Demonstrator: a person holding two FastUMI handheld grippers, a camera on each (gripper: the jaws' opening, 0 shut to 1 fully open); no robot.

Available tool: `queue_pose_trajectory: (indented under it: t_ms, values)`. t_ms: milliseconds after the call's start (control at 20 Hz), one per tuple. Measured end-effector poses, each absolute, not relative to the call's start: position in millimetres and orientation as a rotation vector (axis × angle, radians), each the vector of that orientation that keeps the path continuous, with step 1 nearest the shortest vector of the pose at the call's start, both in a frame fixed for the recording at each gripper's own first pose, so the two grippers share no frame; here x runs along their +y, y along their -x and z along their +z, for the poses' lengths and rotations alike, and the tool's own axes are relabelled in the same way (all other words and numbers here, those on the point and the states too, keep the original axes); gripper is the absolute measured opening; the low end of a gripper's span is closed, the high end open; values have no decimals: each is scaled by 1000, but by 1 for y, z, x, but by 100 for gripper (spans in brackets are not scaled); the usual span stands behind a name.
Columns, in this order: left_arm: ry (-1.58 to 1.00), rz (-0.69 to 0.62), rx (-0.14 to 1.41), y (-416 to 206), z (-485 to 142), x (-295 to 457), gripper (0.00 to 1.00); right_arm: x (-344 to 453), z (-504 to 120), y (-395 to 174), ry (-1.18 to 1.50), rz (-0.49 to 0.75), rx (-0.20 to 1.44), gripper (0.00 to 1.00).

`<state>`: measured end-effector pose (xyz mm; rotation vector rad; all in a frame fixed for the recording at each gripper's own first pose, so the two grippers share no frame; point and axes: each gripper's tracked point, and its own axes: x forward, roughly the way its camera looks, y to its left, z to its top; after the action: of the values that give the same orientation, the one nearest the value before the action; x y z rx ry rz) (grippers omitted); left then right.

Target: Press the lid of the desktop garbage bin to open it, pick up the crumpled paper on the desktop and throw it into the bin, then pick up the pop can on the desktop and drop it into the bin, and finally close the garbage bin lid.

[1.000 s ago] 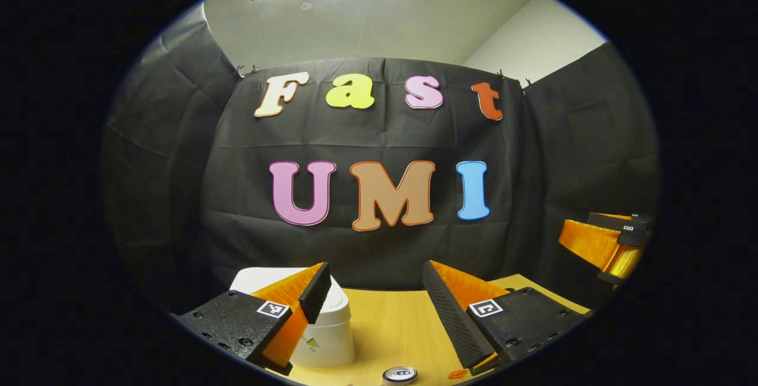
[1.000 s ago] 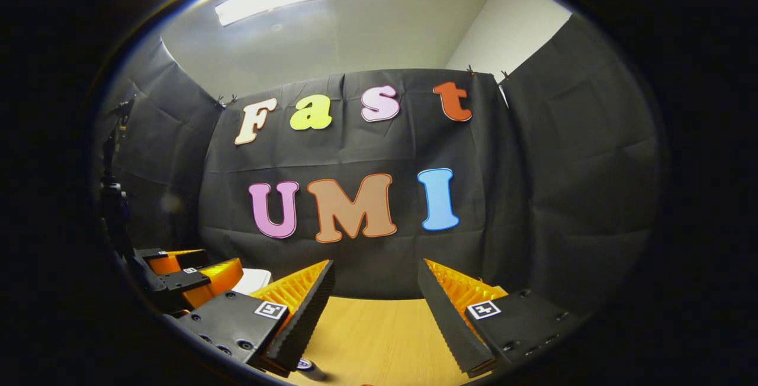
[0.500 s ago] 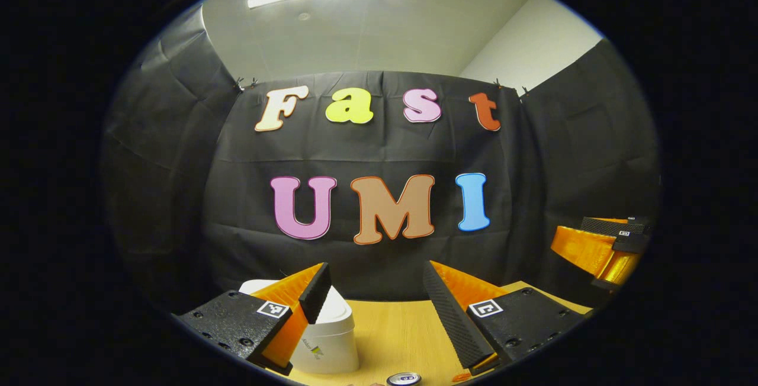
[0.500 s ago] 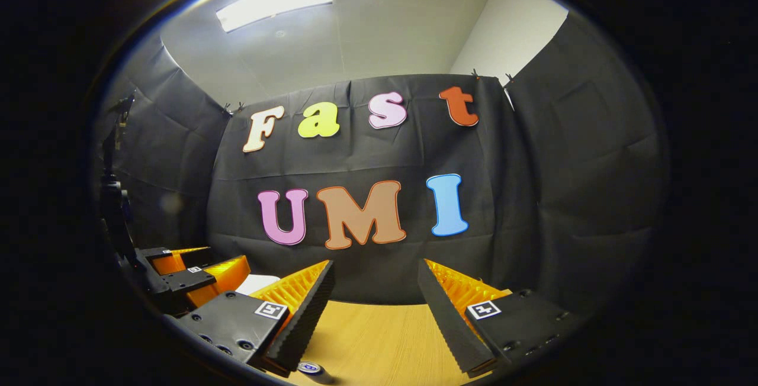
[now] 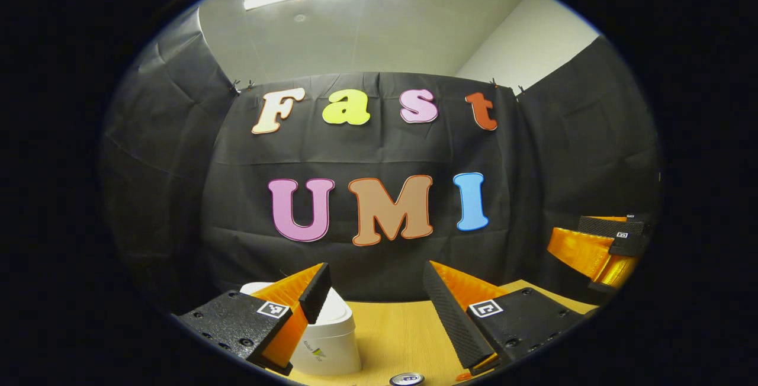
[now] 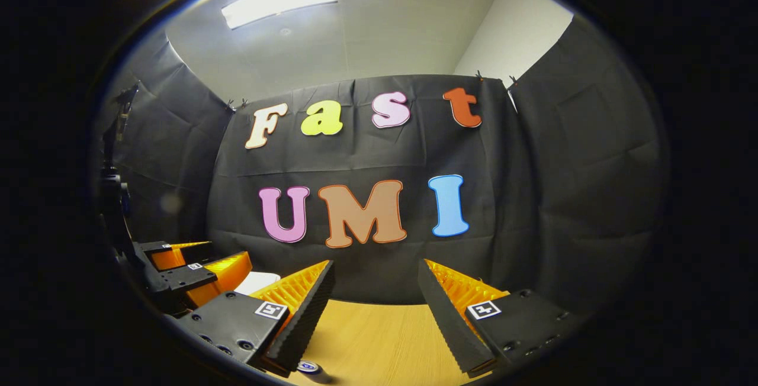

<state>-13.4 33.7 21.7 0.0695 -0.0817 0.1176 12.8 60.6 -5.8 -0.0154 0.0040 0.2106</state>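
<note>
I am holding both the left gripper [image 5: 376,291] and right gripper [image 6: 375,288] spread and empty, eyeing the lidded bin [image 5: 331,338] at 7 o'clock; the nearby pop can [image 5: 407,379] should be light, slippery, best pinched mid-body.

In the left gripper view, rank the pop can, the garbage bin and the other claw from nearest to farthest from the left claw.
1. Garbage bin: just behind its left finger, lid shut.
2. Pop can: low at centre, on the desktop; too close to the bin to call firmly.
3. Right claw: far right, raised.
</note>
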Motion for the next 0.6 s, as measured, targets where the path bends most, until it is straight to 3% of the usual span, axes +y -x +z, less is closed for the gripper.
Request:
queue_pose_trajectory:
  t_ms: [400,600]
  values:
    - [-63,112,-57,12,15,36,93,61,-9,-12,21,213,13,94]
    - [-60,106,-43,11,12,36,75,63,-10,-13,24,214,17,94]
